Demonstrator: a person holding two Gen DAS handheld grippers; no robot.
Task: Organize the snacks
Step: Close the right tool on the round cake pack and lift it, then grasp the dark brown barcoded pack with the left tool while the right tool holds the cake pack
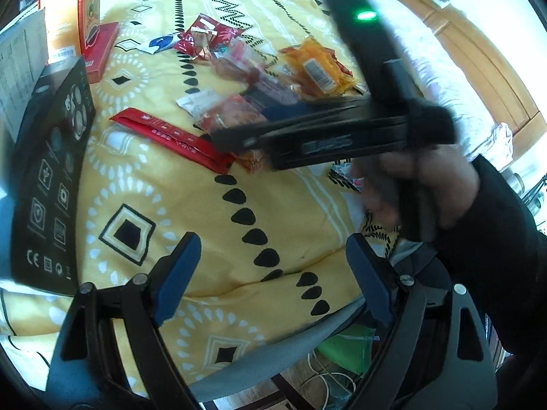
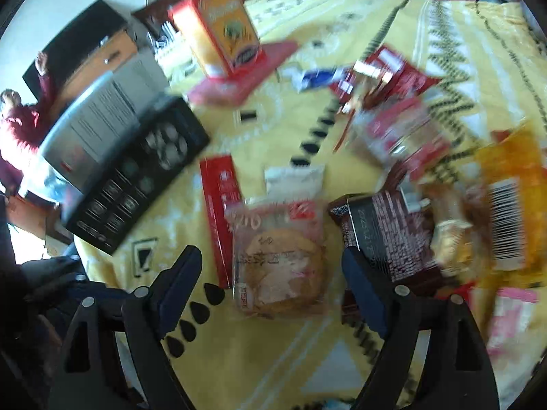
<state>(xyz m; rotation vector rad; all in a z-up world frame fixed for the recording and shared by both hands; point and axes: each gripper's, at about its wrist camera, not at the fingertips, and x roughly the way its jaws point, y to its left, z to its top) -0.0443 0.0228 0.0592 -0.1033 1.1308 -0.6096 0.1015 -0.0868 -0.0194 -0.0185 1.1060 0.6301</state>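
Your left gripper hangs wide and empty above the yellow patterned bedspread, near a black box. Your right gripper, jaws likewise spread with nothing pressed between them, points at a clear-wrapped round cookie lying between a long red packet and a dark brown packet. Remaining snacks lie scattered beyond; an orange carton stands upright

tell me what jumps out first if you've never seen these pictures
A heap of snack packets sprawls over the yellow patterned bedspread, with a long red packet at its near edge. From the right wrist, the open right gripper hangs over a clear-wrapped round cake.
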